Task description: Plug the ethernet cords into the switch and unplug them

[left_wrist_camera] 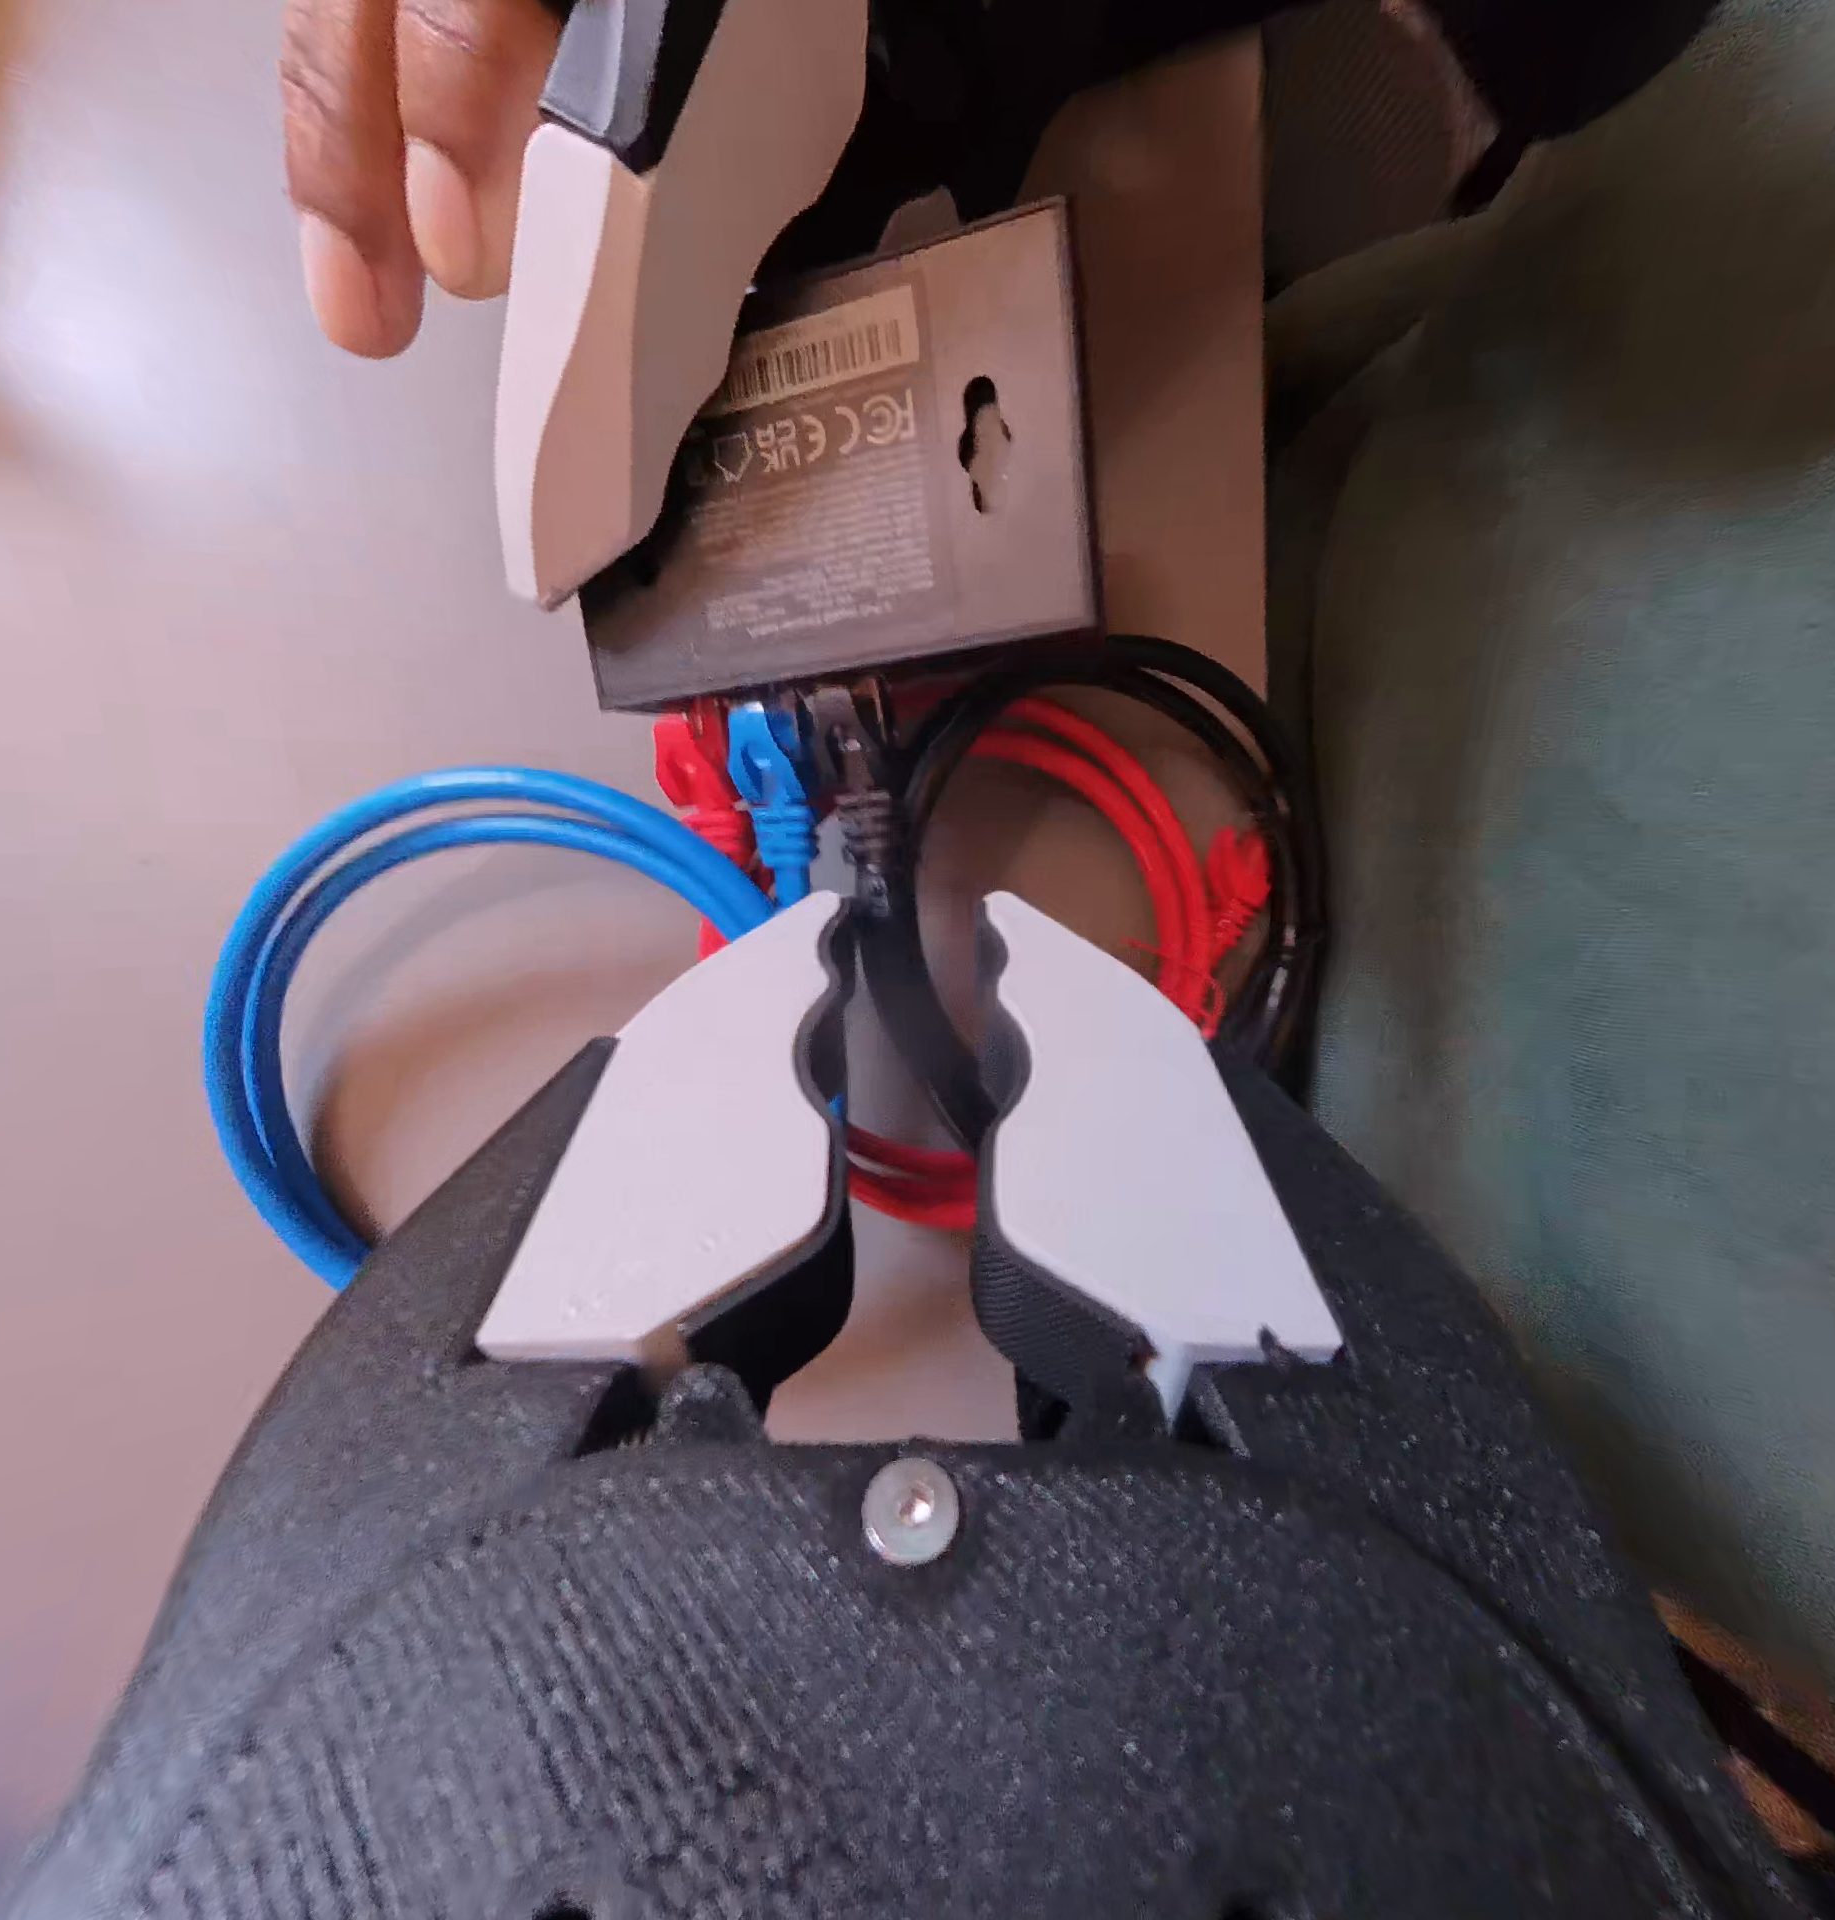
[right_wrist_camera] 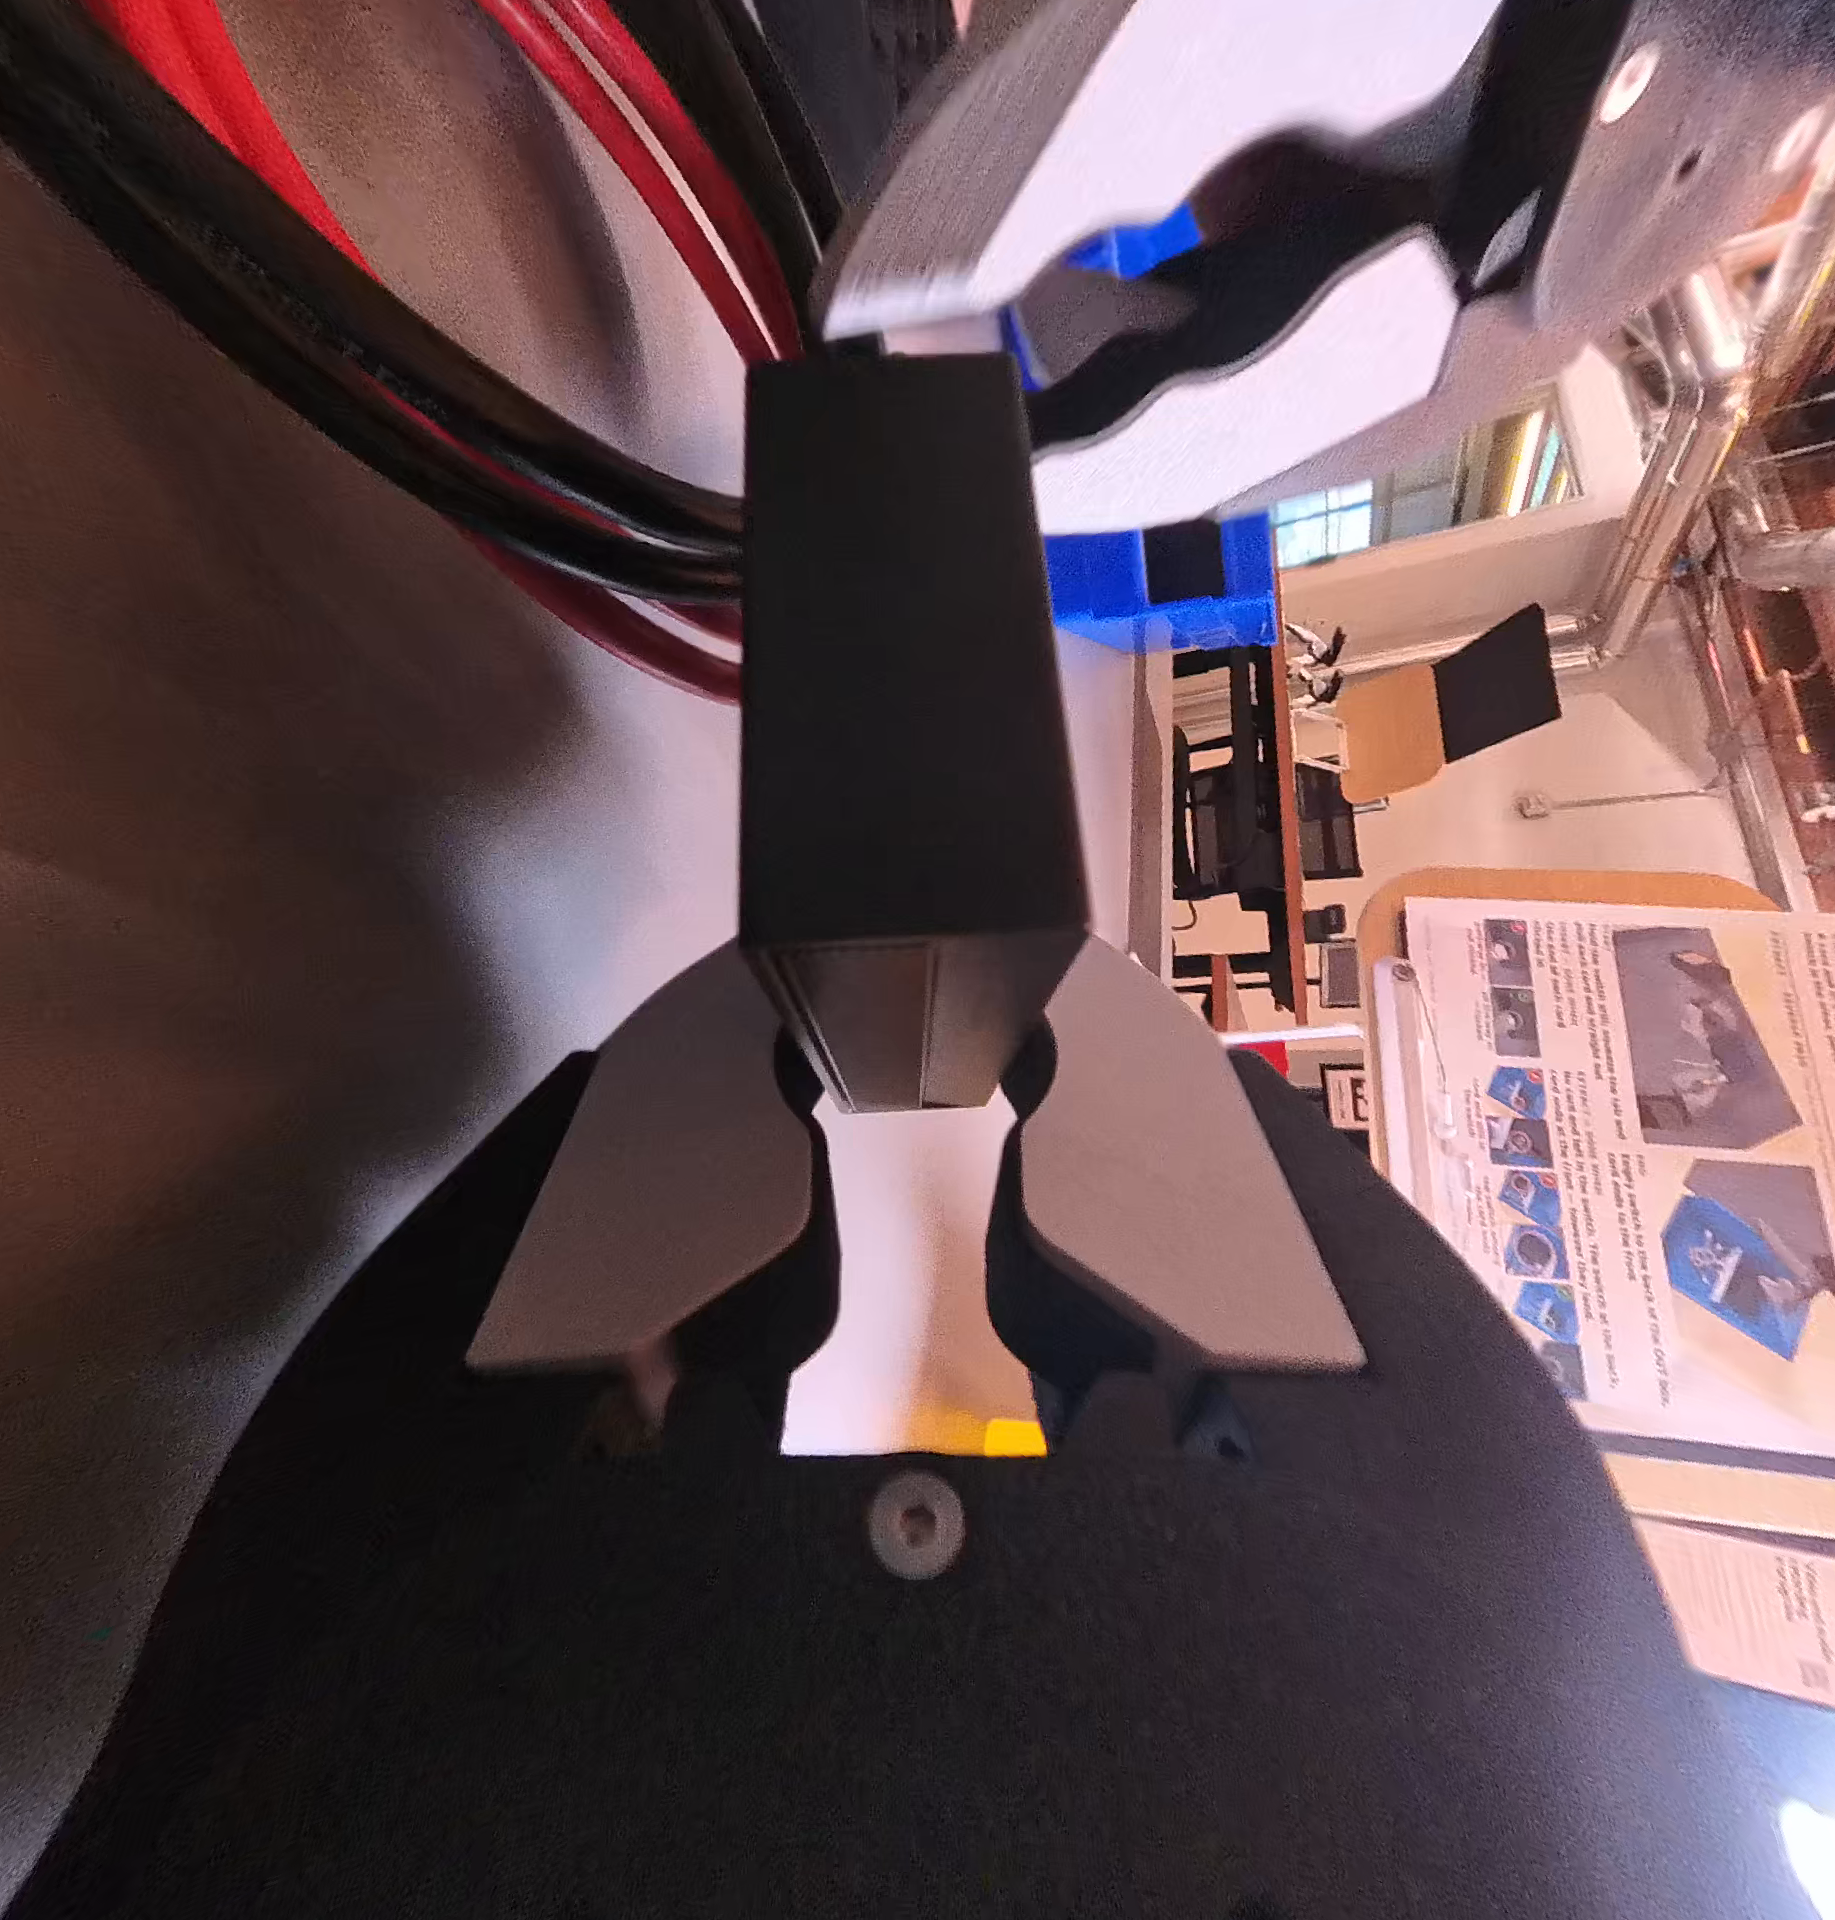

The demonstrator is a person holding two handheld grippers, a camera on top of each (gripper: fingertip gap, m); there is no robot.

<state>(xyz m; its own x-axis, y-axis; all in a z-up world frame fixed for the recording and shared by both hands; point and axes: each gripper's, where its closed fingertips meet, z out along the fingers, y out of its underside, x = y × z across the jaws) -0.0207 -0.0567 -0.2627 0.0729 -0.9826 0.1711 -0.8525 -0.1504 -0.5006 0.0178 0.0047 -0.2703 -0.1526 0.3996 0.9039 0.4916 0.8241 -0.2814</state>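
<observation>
The black switch point(left_wrist_camera: 892, 468) is held up with its labelled underside facing the left wrist view. Red point(left_wrist_camera: 697, 774), blue point(left_wrist_camera: 773, 790) and black point(left_wrist_camera: 861, 800) plugs sit in its ports. My left gripper point(left_wrist_camera: 913, 914) is open just below the plugs, and the black cord point(left_wrist_camera: 908, 997) runs loosely between its fingers. My right gripper point(right_wrist_camera: 918, 997) is shut on the end of the switch point(right_wrist_camera: 892, 675); its grey finger point(left_wrist_camera: 601, 364) covers the switch's left side. Blue cord loops point(left_wrist_camera: 269, 987) hang left, red loops point(left_wrist_camera: 1131, 821) right. The left gripper point(right_wrist_camera: 1100, 260) shows blurred beyond the switch.
A person's hand point(left_wrist_camera: 393, 187) holds the right gripper. Teal fabric point(left_wrist_camera: 1567, 831) fills the right side. Printed instruction sheets point(right_wrist_camera: 1619, 1195) lie on a wooden board at the right, a blue bin point(right_wrist_camera: 1121, 603) and a chair point(right_wrist_camera: 1443, 717) stand behind. The left gripper's tips are roughly 8 cm from the right gripper's.
</observation>
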